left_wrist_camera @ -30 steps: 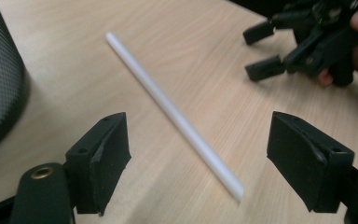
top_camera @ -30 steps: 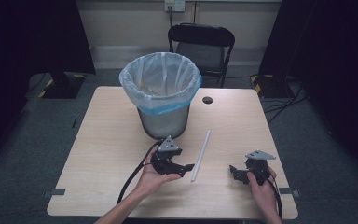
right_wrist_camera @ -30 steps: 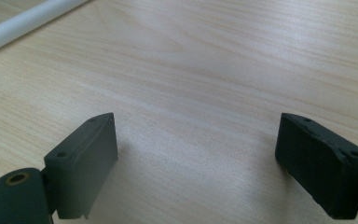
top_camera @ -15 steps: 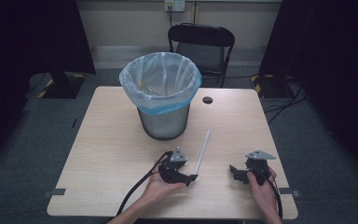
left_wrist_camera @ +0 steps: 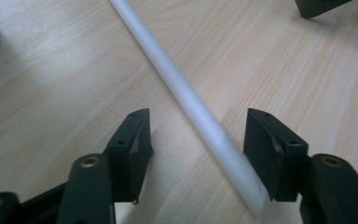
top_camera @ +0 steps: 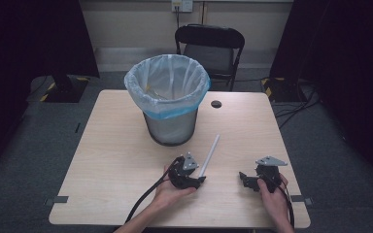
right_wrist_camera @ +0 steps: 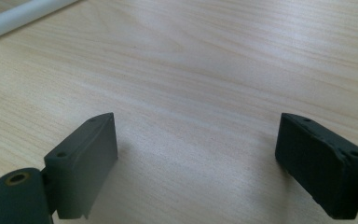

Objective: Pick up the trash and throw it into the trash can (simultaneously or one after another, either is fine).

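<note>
Pale wood table (top_camera: 111, 160) on grey carpet floor (top_camera: 24, 160), black folding chair (top_camera: 210, 46) behind it against a cream wall (top_camera: 126, 24), black curtains (top_camera: 29, 39) on both sides.

Dim room, soft overhead light, close-ups blurred

Both forearms reach in from the near edge, each hand gripping a set of tongs low over the desk (top_camera: 111, 145). The left tongs (top_camera: 201, 179) — held in the left hand (top_camera: 167, 191) — point right, and their jaws have just been closing, with a gap left on both sides, the pads (left_wrist_camera: 133, 144) pressing on nothing. The right tongs (top_camera: 243, 177), in the right hand (top_camera: 272, 194), point left — jaws spread wide, holding nothing.
</note>
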